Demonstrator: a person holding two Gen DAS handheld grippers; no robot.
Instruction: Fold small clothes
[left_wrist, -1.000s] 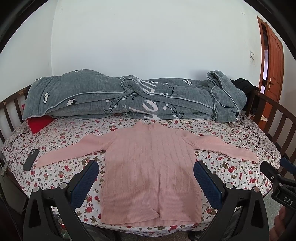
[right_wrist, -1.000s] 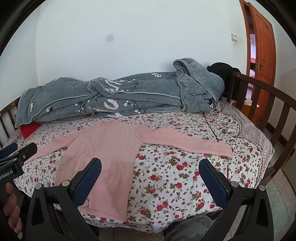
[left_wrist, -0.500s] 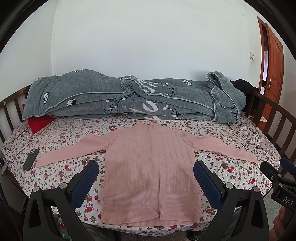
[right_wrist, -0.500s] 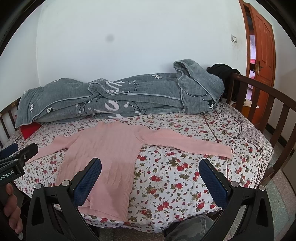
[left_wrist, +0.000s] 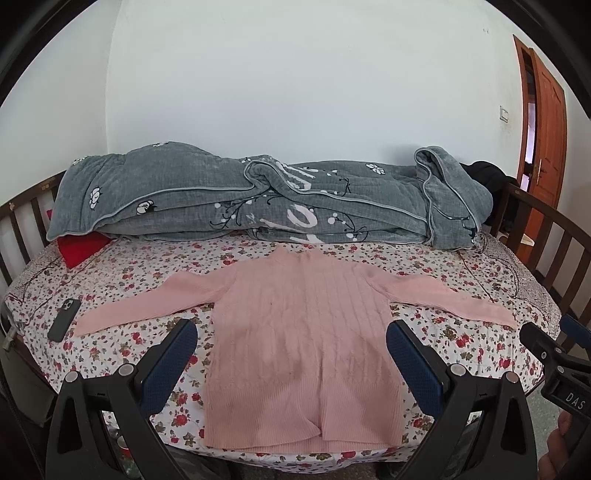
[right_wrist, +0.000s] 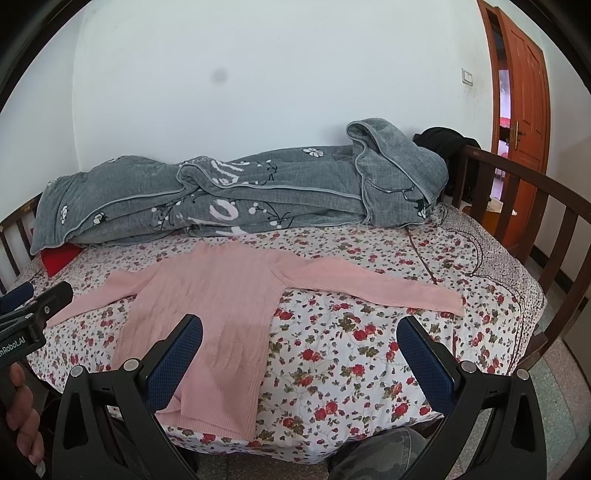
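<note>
Sweater (left_wrist: 303, 339) in pink knit is seen from the left wrist view laid flat on the bed (left_wrist: 110, 280), body centred, both sleeves stretched outward. Its hem lies just inside the near edge of the floral sheet, and the left cuff ends near a dark phone (left_wrist: 63, 319). The left tool (left_wrist: 290, 363) is held above the near bed edge with its blue-padded fingers (left_wrist: 168, 365) spread wide to either side of the sweater's body, gripping nothing. Bare sheet is left on both sides of the body. A grey quilt (left_wrist: 258, 199) is bunched along the far edge by the wall, with a red cushion (left_wrist: 79, 247) tucked under its left end. Wooden rails (left_wrist: 546, 236) bound the right side.

From the right wrist view, the sweater (right_wrist: 214, 317) is seen left of centre, its right sleeve reaching across open floral sheet. The right tool (right_wrist: 299, 356) is likewise spread wide and empty, its left finger over the sweater's lower body, its right finger over bare sheet. The left tool is glimpsed at the left border. An orange door (right_wrist: 524, 85) is seen beyond the rail.
</note>
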